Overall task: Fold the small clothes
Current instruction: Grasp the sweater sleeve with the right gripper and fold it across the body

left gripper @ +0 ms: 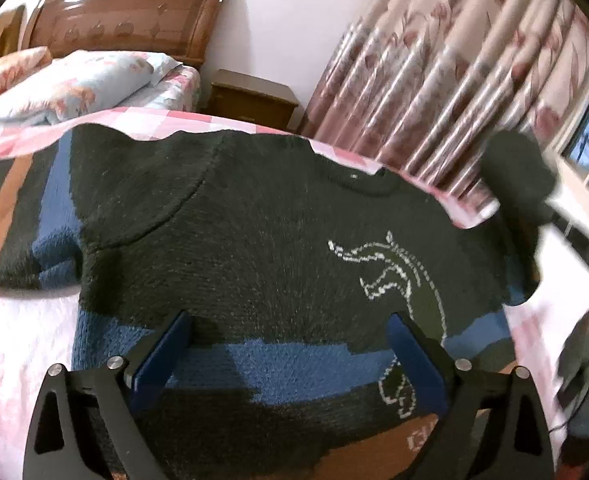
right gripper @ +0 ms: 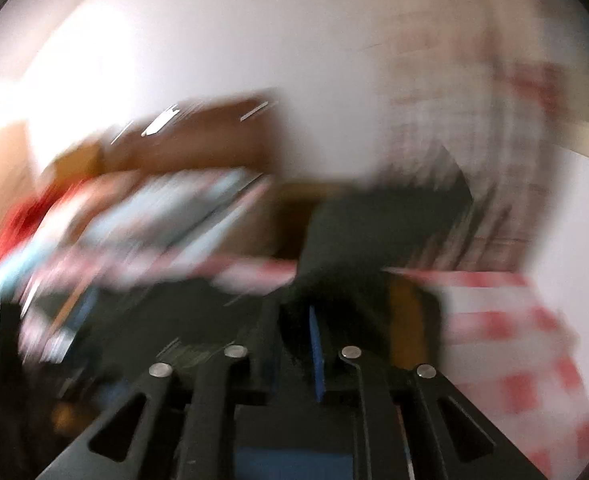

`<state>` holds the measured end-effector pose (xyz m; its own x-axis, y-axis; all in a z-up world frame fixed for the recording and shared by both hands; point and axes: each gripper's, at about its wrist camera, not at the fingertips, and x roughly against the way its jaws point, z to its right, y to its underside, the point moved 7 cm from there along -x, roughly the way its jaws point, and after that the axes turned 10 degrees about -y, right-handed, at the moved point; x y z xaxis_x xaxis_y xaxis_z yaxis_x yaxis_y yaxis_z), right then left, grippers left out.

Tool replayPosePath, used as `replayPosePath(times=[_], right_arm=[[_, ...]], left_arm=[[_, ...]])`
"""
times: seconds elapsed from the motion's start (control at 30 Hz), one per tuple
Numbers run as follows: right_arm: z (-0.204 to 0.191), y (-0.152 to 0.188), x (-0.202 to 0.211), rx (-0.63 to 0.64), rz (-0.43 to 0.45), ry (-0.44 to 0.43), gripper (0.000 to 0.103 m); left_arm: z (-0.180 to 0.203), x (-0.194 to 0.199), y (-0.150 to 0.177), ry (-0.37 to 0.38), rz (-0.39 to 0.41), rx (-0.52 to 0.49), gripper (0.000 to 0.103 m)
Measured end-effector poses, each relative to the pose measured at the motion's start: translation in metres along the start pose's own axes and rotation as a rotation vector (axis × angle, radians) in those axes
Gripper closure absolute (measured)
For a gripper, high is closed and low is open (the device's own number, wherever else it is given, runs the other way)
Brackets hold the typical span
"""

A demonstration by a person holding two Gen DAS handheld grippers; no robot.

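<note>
Left gripper (left gripper: 290, 344) over dark sweater (left gripper: 254, 232)

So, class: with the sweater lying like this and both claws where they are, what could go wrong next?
1. The right claw looks shut on dark fabric while its view is badly blurred; a fast pull could drag the dark knitted sweater with blue and orange stripes askew.
2. The left claw hangs open above the hem, so nothing pins the sweater to the pink checked bedsheet.

Black gripper (left gripper: 290, 324) frames — blue pads (left gripper: 162, 360) (silver screws).
</note>
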<state>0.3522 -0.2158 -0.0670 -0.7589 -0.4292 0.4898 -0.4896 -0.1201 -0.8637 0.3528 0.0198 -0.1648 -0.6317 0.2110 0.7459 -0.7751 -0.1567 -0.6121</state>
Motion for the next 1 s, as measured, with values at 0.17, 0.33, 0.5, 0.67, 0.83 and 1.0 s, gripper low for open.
replayPosePath(times=[0.17,0.33,0.5,0.67,0.83,1.0], right_arm=[[-0.034,0.039,-0.027,0.073,-0.120,-0.031,0.000],[0.007,0.078,-0.012,-0.075,-0.175,0.031,0.000],[0.032,0.111,0.006,-0.171,-0.177,0.069,0.000],[0.044,0.114,0.009,-0.249,-0.128,0.049,0.000],[0.063,0.111,0.019,-0.364,-0.020,0.031,0.000],[0.085,0.118,0.012,-0.472,-0.055,0.083,0.000]], left_arm=[[-0.003,0.004,0.000,0.034,0.006,0.028,0.005],[-0.006,0.007,-0.002,0.080,-0.005,0.065,0.006],[-0.014,-0.003,-0.020,0.145,-0.070,0.193,0.010],[-0.009,-0.036,-0.051,0.071,-0.107,0.237,0.015],[-0.005,-0.059,-0.059,0.021,-0.147,0.290,0.096],[-0.006,-0.007,-0.057,0.152,0.001,0.349,0.097]])
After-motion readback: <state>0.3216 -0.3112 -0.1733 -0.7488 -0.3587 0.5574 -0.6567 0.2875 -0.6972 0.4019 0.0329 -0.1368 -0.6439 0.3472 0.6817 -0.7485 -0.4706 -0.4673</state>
